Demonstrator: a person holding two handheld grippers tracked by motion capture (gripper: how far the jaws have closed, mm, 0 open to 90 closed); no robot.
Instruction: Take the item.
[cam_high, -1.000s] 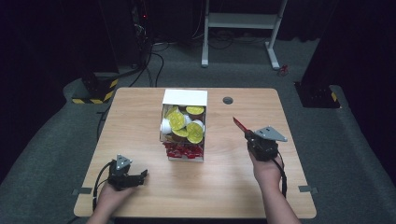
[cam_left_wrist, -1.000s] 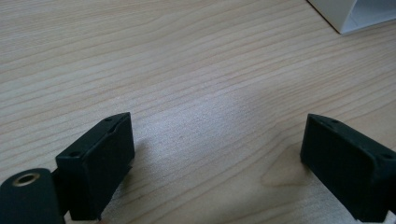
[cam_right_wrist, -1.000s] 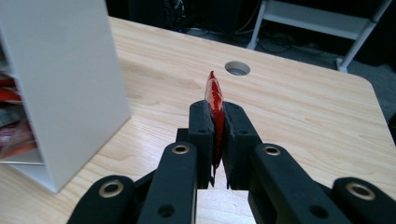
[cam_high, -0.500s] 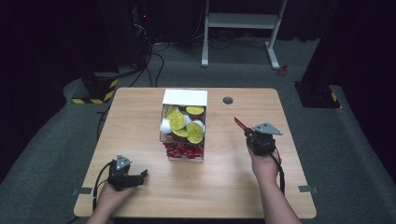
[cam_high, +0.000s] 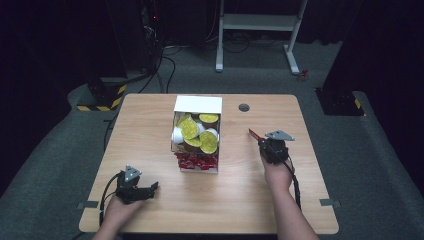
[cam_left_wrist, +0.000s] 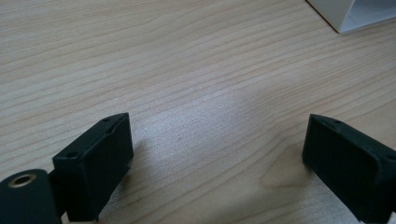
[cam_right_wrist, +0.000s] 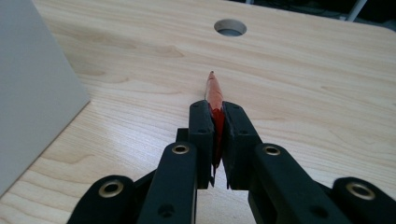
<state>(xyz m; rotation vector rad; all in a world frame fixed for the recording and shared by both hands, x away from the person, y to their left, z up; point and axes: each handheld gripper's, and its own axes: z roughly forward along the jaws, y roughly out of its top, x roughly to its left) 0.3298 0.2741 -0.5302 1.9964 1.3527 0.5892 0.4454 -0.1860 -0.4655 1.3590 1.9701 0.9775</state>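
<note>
A white box (cam_high: 198, 103) stands open at the table's middle, filled with yellow-lidded cups (cam_high: 190, 128) and, at its near end, red packets (cam_high: 196, 161). My right gripper (cam_high: 261, 141) is to the right of the box, low over the wood, shut on a thin red packet (cam_high: 253, 133). In the right gripper view the red packet (cam_right_wrist: 214, 91) sticks out edge-on past the pressed jaws of the right gripper (cam_right_wrist: 218, 109). My left gripper (cam_high: 152, 187) rests near the front left edge. The left gripper view shows the left gripper (cam_left_wrist: 217, 144) open over bare wood.
The wooden table (cam_high: 150, 130) has a round cable hole (cam_high: 244, 107) behind the right gripper, the same hole (cam_right_wrist: 230, 27) lying ahead of the packet. The box's white side (cam_right_wrist: 28, 84) stands close on the left. A box corner (cam_left_wrist: 355, 11) shows at top right.
My right gripper has sunk a little toward the table and shifted slightly left, still holding the red packet. The left gripper has stayed in place.
</note>
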